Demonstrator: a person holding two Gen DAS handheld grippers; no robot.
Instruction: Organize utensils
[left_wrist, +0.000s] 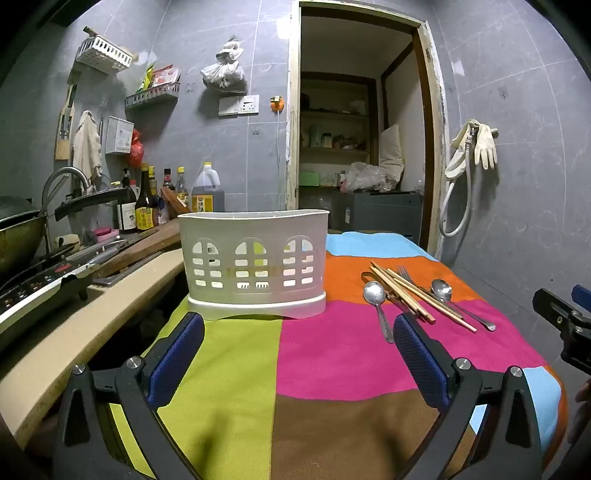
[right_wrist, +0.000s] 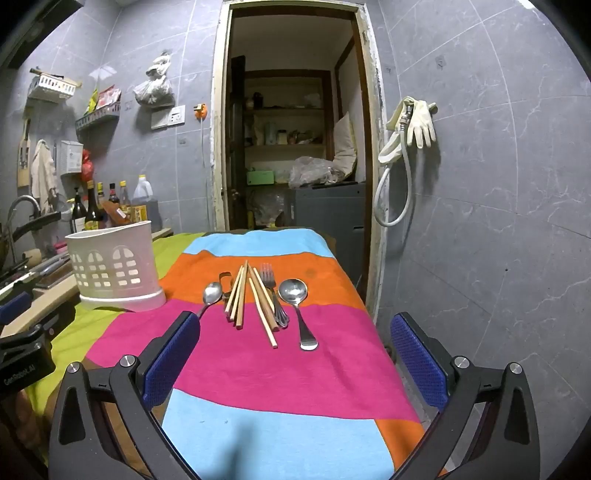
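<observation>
Jaws of both the left gripper (left_wrist: 298, 354) and right gripper (right_wrist: 295, 354) spread wide, nothing held; both hover over the striped cloth (right_wrist: 258, 369). White caddy (left_wrist: 255, 258) upright at cloth's left. To its right, in a loose pile: chopsticks (right_wrist: 236, 295), fork (right_wrist: 267, 277), small spoon (right_wrist: 211, 293), large spoon (right_wrist: 295, 295).

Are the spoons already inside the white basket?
No, both spoons lie on the striped cloth beside the chopsticks, apart from the white basket.
</observation>
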